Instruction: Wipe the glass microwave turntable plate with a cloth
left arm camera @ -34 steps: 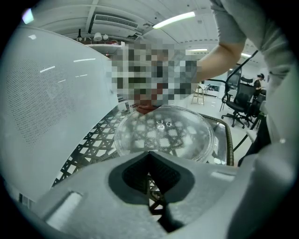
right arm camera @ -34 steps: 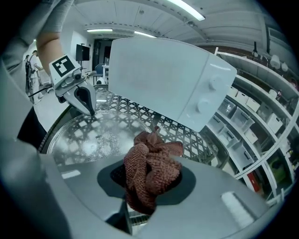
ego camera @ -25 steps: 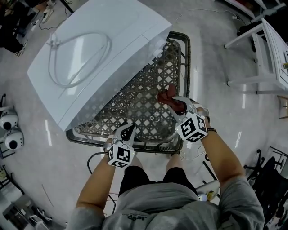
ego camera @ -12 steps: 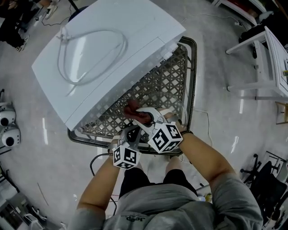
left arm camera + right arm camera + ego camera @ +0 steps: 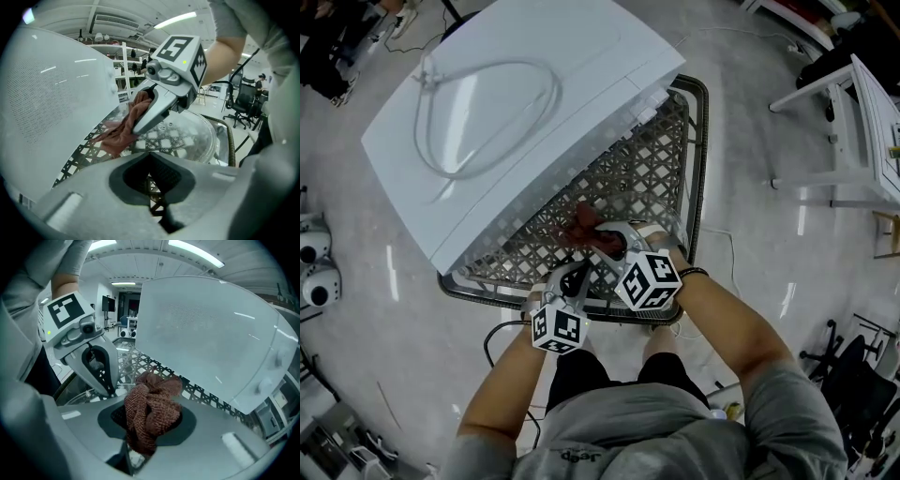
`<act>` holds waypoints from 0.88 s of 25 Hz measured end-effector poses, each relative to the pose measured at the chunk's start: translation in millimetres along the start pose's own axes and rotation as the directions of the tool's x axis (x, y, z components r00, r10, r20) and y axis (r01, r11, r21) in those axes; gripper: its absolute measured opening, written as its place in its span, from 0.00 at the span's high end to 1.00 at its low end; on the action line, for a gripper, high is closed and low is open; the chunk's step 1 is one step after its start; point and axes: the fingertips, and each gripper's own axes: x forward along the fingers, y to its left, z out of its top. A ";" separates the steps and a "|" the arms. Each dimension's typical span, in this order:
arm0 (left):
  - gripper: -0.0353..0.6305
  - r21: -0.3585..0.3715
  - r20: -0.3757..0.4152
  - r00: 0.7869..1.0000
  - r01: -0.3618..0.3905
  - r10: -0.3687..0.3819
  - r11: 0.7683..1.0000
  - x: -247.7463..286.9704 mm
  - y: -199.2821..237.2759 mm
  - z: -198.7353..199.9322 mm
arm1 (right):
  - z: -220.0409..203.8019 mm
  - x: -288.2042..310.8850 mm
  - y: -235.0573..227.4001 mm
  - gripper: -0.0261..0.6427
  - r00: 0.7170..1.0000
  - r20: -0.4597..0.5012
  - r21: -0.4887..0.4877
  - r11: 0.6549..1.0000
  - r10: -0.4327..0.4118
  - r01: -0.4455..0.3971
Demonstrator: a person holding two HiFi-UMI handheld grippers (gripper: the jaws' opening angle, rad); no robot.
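R gripper (image 5: 602,236) pinches the soft cloth (image 5: 152,411), L gripper (image 5: 152,180) pressed together w/ nothing in it afaict; glass plate (image 5: 192,136) prob slick n fragile, steady its rim.

Grey short-sleeved shirt (image 5: 661,422), dark shorts (image 5: 581,368), black wristband (image 5: 697,273). The pale grey left hand-held gripper (image 5: 575,273) and right hand-held gripper (image 5: 602,236) bear black-and-white marker cubes.

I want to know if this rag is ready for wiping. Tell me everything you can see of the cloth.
The cloth is reddish-brown with a coarse, waffle-like weave. It is crumpled into a wad and clamped between the fingers of the right gripper, with folds bulging out ahead of them. Its loose end hangs down toward the woven lattice table, beside the rim of the glass plate. Whether it touches the plate cannot be told.
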 end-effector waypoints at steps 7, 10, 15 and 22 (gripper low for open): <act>0.95 -0.005 -0.002 1.000 -0.009 0.009 1.000 -1.2 0.6 0.5 | -63.5 -61.9 -17.5 0.80 0.995 -0.089 0.034 0.998 -0.055 0.058; 0.95 -0.005 -0.003 1.000 -0.014 0.014 1.000 -2.1 0.5 1.3 | -89.3 -88.9 -22.8 0.80 0.988 -0.130 0.043 0.996 -0.078 0.084; 0.95 -0.005 -0.004 1.000 -0.017 0.017 1.000 -1.5 0.4 2.5 | -119.3 -120.8 -28.4 0.80 0.979 -0.170 0.055 0.991 -0.110 0.121; 0.95 -0.007 -0.006 1.000 -0.019 0.019 1.000 -0.1 0.0 2.7 | -115.7 -123.6 -28.9 0.80 0.982 -0.144 0.065 0.989 -0.121 0.131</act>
